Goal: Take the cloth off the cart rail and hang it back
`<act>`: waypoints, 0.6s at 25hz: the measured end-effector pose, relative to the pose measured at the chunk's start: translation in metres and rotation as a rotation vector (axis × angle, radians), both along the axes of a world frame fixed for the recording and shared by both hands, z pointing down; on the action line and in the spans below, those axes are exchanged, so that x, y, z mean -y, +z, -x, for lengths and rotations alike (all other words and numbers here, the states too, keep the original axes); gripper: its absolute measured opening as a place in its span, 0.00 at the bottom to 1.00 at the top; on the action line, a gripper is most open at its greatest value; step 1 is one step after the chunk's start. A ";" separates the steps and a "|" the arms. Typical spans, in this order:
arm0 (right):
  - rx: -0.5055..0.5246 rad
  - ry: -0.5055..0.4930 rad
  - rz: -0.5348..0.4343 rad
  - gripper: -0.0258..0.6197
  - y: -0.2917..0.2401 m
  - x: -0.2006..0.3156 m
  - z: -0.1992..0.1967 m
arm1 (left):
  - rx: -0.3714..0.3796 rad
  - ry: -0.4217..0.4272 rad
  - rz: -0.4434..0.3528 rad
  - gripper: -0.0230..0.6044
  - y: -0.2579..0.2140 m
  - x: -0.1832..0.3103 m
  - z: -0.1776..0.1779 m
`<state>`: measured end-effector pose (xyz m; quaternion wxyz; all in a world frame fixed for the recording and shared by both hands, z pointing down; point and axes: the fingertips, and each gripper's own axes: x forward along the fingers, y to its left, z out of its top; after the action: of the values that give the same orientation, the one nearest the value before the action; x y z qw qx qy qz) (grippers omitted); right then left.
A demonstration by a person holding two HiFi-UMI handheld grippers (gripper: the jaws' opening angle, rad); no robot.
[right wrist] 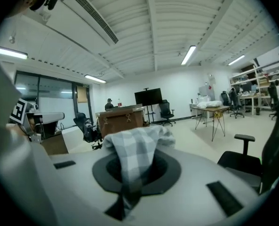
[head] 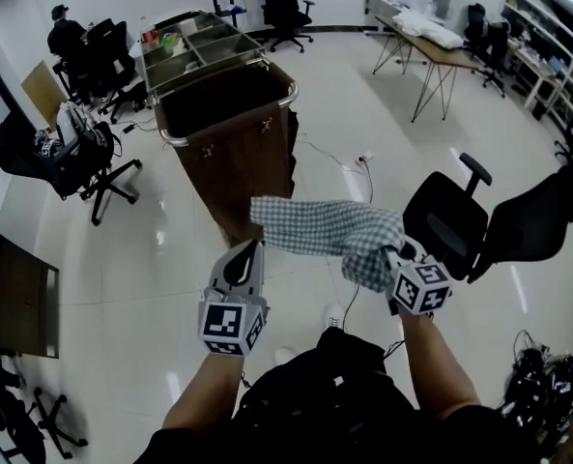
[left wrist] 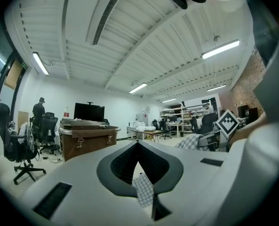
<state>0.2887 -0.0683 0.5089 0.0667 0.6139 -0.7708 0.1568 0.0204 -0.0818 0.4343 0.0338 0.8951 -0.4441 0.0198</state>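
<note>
Checked cloth (head: 325,235) spans the air between two closed grippers: the left gripper (head: 255,249) pinches a corner and the right gripper (head: 398,255) clamps a bunched end. It is off the cart rail (head: 230,129). Next, likely, is carrying it to the far cart (head: 243,158) and draping it evenly over that rail.

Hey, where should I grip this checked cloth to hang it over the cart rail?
By its two ends, from the near side, as the left gripper and right gripper pinch it: the cloth stretches between them, likely easy to drape over the cart rail.
</note>
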 end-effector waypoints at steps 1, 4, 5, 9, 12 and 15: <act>-0.002 -0.021 -0.003 0.09 -0.002 0.002 0.008 | -0.002 -0.003 0.001 0.04 0.001 0.000 -0.001; -0.016 -0.077 -0.004 0.09 -0.005 0.004 0.030 | -0.009 -0.004 0.007 0.04 0.002 -0.002 -0.003; -0.019 -0.090 -0.008 0.09 -0.007 0.003 0.037 | -0.009 -0.004 0.007 0.04 0.001 -0.003 -0.004; -0.026 -0.145 -0.039 0.09 -0.023 0.002 0.057 | -0.016 -0.021 0.009 0.04 0.001 -0.004 0.001; -0.028 -0.167 -0.067 0.09 -0.036 0.004 0.064 | -0.020 -0.037 0.008 0.04 -0.001 -0.004 0.007; -0.020 -0.178 -0.086 0.09 -0.044 0.007 0.067 | -0.021 -0.047 0.007 0.04 -0.002 -0.005 0.011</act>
<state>0.2216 -0.0754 0.4651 0.0616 0.5469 -0.8275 0.1108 0.0093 -0.0769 0.4318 0.0419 0.8846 -0.4644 0.0111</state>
